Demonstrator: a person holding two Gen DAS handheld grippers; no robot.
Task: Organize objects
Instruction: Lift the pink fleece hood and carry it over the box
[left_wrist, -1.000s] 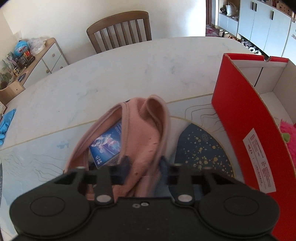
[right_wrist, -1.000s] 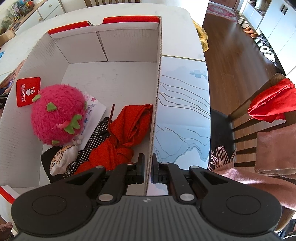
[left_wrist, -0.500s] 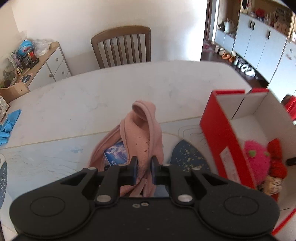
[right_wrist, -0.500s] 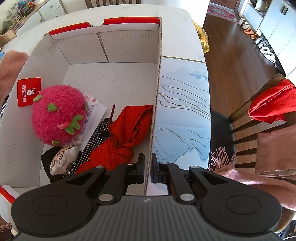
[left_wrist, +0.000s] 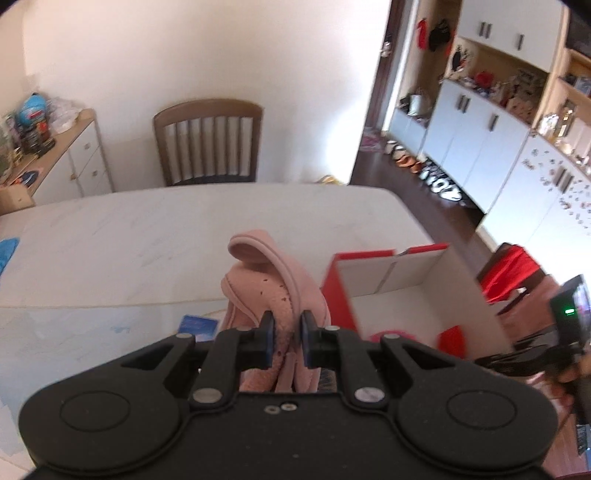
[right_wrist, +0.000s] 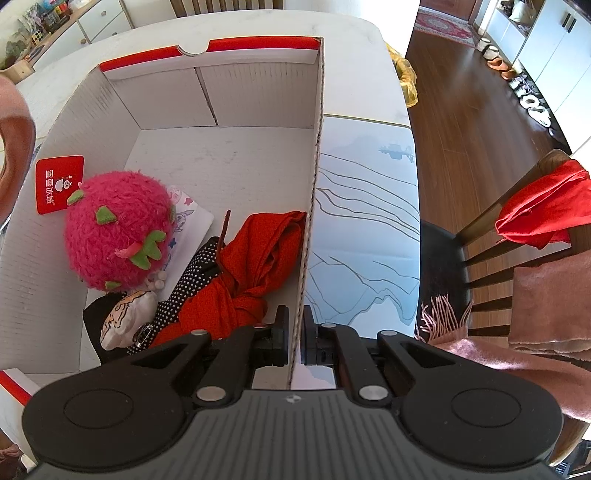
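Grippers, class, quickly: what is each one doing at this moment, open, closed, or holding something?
Left gripper: closed on the pink cloth bag, held clear of the table.
Right gripper: closed on the cardboard box side wall.

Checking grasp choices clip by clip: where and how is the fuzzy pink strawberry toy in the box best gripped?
Grip the strawberry toy across its round body, coming straight down from above. It is soft and squashes, and its top is bare. The box wall stands close on its left and the red cloth lies to its right, so a sideways approach looks cramped.
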